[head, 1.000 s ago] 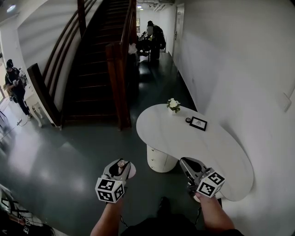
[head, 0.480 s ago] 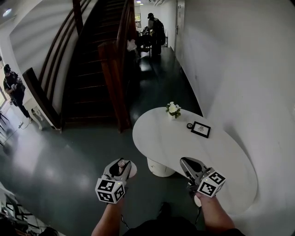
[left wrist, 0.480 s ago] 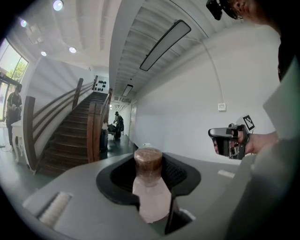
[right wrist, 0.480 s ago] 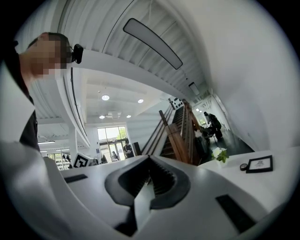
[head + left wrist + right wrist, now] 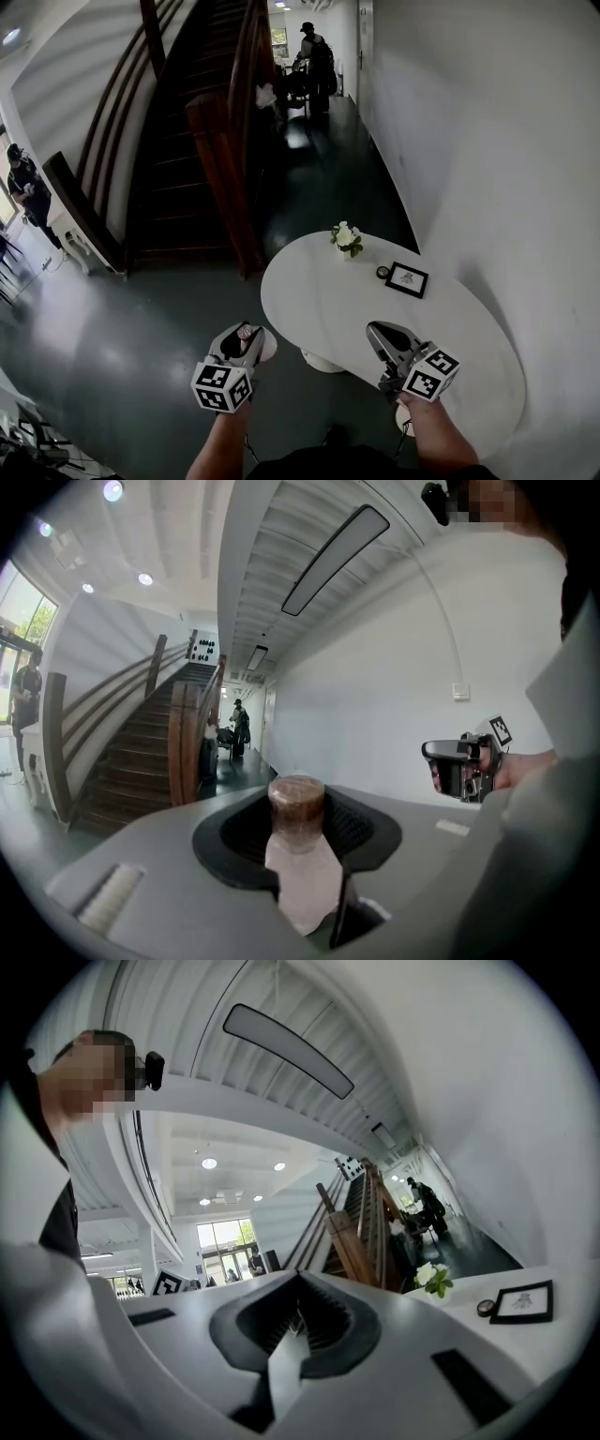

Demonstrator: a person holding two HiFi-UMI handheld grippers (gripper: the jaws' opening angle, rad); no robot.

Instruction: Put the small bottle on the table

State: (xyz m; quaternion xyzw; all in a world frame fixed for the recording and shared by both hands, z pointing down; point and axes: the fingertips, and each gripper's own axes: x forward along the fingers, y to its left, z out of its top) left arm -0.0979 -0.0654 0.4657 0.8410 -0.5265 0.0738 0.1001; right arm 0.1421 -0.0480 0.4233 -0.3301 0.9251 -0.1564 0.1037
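Note:
The small bottle [image 5: 298,860], pale pink with a brown cork-like cap, stands upright between the jaws of my left gripper [image 5: 302,847], which is shut on it. In the head view the left gripper [image 5: 246,339] hovers over the dark floor, just left of the white oval table [image 5: 319,309], with the bottle's cap [image 5: 246,332] showing at its tip. My right gripper [image 5: 382,339] hangs above the table's near edge. Its jaws are shut with nothing between them [image 5: 298,1321].
On the table's far part stand a small vase of white flowers [image 5: 346,238], a black picture frame [image 5: 407,278] and a small round dark object [image 5: 382,272]. A wooden staircase [image 5: 187,122] rises at the left. One person stands down the corridor [image 5: 314,52], another at the far left [image 5: 23,183].
The table has come closer and shifted left in the head view. Both grippers keep their places in that view, the left still holding the bottle.

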